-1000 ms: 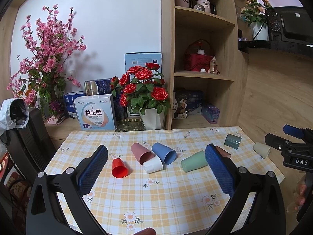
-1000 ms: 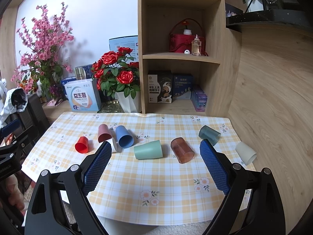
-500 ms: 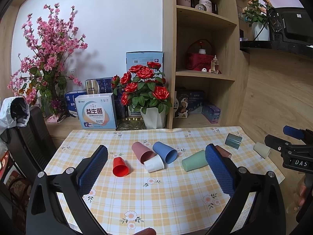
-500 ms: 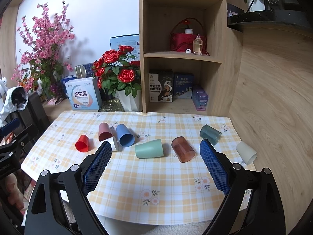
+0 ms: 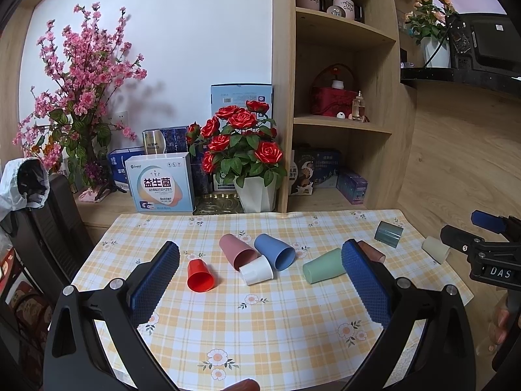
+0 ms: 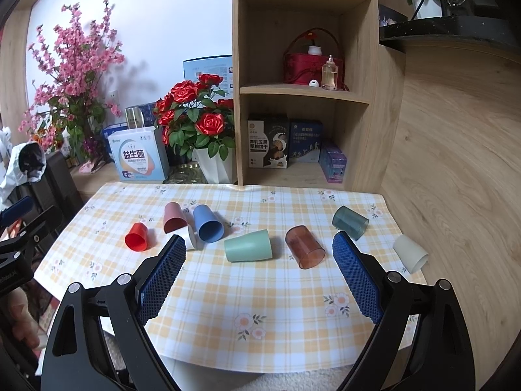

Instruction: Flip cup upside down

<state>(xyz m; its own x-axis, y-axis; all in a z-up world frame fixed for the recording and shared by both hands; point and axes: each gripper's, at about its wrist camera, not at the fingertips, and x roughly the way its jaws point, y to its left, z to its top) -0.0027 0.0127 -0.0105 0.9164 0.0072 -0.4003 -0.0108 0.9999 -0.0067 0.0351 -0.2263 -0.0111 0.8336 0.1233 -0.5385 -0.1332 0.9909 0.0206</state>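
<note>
- The left gripper [image 5: 259, 264] sits nearest the lens in its own view, jaws spread wide and holding nothing, its blue ribbed pads [image 5: 156, 280] raised above the near part of the checked tablecloth [image 5: 260, 332]
- The right gripper [image 6: 259, 254] is likewise spread wide and empty above the cloth's near edge, blue pads [image 6: 356, 277] facing each other
- Just past the fingertips eight cups lie on their sides across the middle of the cloth
- From the left: the red cup [image 6: 136, 236] lies alone with its mouth toward the cameras
- Next a cluster: the pink cup [image 6: 174, 216] and the blue cup [image 6: 206, 223] side by side, the small white cup [image 5: 256, 269] touching both in front of them
- The green cup [image 6: 249, 246] lies crosswise near the middle, base pointing toward the left
- Beside it the clear brown cup [image 6: 304, 246] has its mouth toward the cameras
- Farther right the dark teal cup [image 6: 350, 221] lies apart from the others
- The cream cup [image 6: 410, 254] lies near the cloth's right edge
- Behind the cloth stand a white pot of red roses [image 5: 241, 150], a probiotic box [image 5: 159, 185] and a pink blossom tree [image 5: 81, 97]
- Farthest back, the wooden shelf unit [image 6: 306, 91] holds a red basket [image 6: 312, 62], a small bottle [image 6: 329, 73] and several boxes on the lowest level
</note>
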